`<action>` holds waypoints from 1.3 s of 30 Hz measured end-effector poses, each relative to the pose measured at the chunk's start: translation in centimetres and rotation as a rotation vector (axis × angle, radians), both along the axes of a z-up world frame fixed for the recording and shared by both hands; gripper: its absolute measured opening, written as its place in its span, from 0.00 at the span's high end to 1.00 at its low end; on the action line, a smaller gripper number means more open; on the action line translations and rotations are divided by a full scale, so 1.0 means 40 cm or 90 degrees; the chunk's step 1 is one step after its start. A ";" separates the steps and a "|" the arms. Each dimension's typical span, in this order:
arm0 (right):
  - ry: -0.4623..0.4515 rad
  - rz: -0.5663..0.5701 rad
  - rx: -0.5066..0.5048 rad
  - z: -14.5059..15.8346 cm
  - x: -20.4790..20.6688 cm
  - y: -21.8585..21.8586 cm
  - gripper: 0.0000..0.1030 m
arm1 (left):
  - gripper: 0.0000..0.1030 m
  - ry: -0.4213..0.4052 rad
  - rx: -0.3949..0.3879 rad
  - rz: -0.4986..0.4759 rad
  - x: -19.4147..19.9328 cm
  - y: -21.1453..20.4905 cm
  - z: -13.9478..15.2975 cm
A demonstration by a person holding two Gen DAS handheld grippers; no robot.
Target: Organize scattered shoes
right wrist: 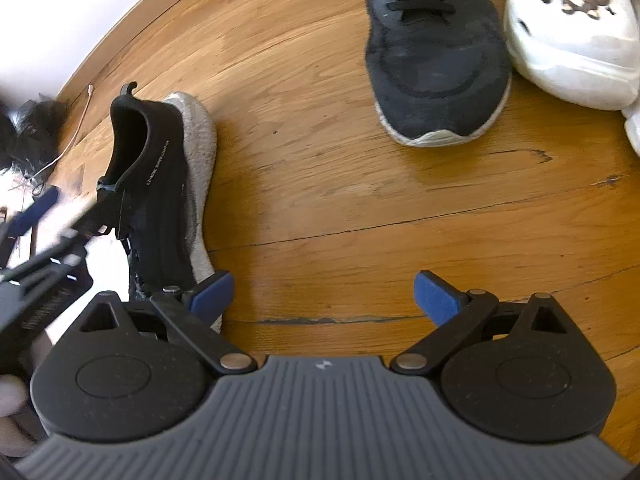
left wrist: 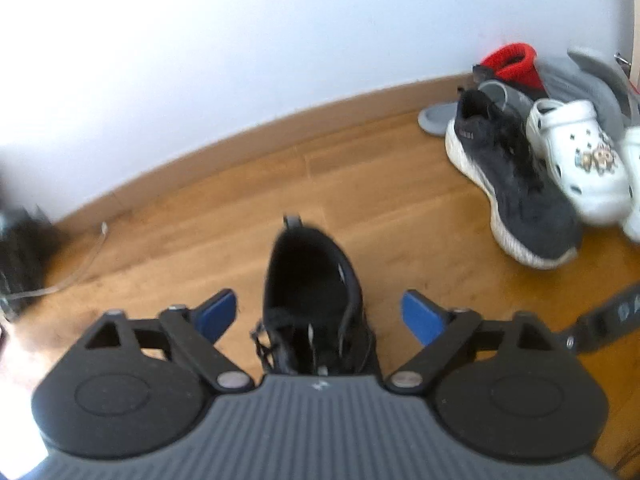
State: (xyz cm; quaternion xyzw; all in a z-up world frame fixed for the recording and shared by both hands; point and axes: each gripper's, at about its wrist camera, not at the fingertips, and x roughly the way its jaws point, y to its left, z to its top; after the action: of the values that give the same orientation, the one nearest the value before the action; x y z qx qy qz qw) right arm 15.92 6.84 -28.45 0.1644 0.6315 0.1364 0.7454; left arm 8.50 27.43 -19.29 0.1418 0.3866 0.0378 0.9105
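A black sneaker point(left wrist: 312, 296) with a pale sole lies on the wood floor between the open jaws of my left gripper point(left wrist: 320, 316), heel away from me; the pads do not touch it. It also shows in the right wrist view point(right wrist: 160, 184), tipped on its side at the left. My right gripper point(right wrist: 324, 296) is open and empty above bare floor. Its matching black sneaker point(left wrist: 516, 184) point(right wrist: 432, 60) stands upright by the wall next to a white clog point(left wrist: 580, 160) point(right wrist: 568, 28) with charms.
A grey slipper point(left wrist: 440, 116), a red-cuffed item point(left wrist: 512, 64) and grey fabric point(left wrist: 592, 84) crowd the corner by the wall. A dark object point(left wrist: 20, 248) and a white cable point(left wrist: 72, 272) lie at the left. A wooden skirting board point(left wrist: 240, 136) edges the floor.
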 end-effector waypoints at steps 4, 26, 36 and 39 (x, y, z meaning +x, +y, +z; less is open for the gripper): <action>0.000 -0.020 -0.006 0.007 0.003 -0.046 0.05 | 0.09 -0.006 -0.122 0.011 0.040 -0.011 0.060; -0.014 -0.122 -0.063 0.056 0.018 -0.364 0.05 | 0.56 0.333 -0.743 0.277 0.261 -0.088 -0.356; -0.025 -0.113 -0.052 0.064 0.032 -0.308 0.05 | 0.67 0.288 -0.693 0.249 0.185 -0.058 -0.303; -0.034 -0.101 -0.047 0.067 0.040 -0.273 0.05 | 0.67 0.305 -0.687 0.251 0.122 -0.028 -0.292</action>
State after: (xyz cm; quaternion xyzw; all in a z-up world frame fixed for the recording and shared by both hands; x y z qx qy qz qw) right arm 17.54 -4.06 -25.79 0.1830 0.6007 0.0578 0.7761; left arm 13.40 26.33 -30.98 -0.4081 0.5636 -0.0282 0.7176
